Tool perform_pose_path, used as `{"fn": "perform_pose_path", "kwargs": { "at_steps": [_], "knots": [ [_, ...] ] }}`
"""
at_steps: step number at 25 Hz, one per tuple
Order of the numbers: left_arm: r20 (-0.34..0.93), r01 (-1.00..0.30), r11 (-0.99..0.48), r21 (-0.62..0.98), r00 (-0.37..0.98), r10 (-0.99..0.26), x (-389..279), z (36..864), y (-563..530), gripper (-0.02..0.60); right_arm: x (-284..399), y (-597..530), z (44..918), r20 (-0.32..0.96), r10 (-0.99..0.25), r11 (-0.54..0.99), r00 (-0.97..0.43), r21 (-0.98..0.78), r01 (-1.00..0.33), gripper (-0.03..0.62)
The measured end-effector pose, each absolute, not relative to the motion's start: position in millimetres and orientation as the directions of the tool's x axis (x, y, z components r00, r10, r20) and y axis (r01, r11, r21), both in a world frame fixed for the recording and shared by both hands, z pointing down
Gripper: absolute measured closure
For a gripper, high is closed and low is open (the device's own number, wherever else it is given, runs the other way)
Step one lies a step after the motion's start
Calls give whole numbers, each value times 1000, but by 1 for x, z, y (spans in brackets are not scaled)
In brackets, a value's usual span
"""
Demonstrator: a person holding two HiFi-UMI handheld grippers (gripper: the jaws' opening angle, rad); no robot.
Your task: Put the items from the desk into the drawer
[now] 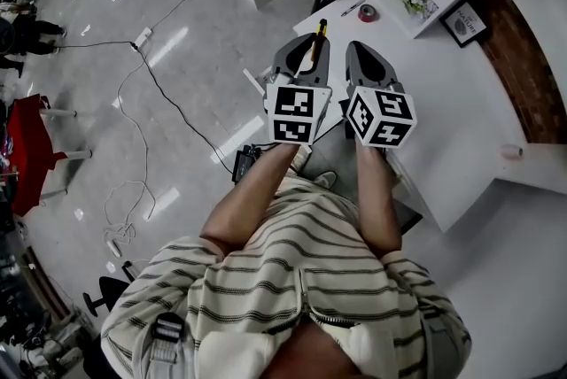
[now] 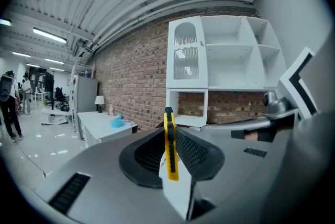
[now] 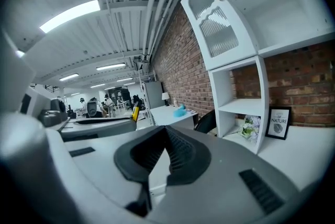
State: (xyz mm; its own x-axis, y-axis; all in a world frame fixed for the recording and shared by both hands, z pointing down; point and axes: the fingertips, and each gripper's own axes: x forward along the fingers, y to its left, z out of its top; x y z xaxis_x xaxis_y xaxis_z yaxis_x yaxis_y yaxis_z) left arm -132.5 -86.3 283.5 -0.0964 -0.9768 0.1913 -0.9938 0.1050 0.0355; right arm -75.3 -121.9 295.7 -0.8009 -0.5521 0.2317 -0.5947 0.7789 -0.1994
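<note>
Yellow and black, the utility knife (image 2: 169, 144) is clamped between the jaws of the left gripper (image 2: 169, 129). It stands edge-on in the middle of the ribbed pads, with its tip sticking out past them. In the head view the same knife pokes forward out of that gripper, held in the air just beside the corner of the white desk (image 1: 461, 103) and not lying on it. The right gripper (image 3: 166, 131) is closed with nothing inside, its pads meeting at the tips. To my eye this is the carrying step: one item is picked up and must go to the drawer. I cannot find the drawer with certainty in any view, so the next move calls for bringing the knife over it, lowering it, and only then opening the jaws. A pen (image 1: 353, 8) and a small round thing (image 1: 367, 12) lie on the far part of the desk, so more work is left.
</note>
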Motion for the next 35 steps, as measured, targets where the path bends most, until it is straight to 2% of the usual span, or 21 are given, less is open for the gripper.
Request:
{"fn": "perform_pose_path", "kwargs": {
  "at_steps": [17,35],
  "knots": [
    [259,-990,122,67,-101,-961,-144,317,-88,515,-89,-122,330,298,-521,776,-800,-225,-589,583],
    [410,-976,166,144,-94,-907,-164,403,-100,515,-110,-129,416,446,-442,759,-779,-276,-589,583]
  ]
}}
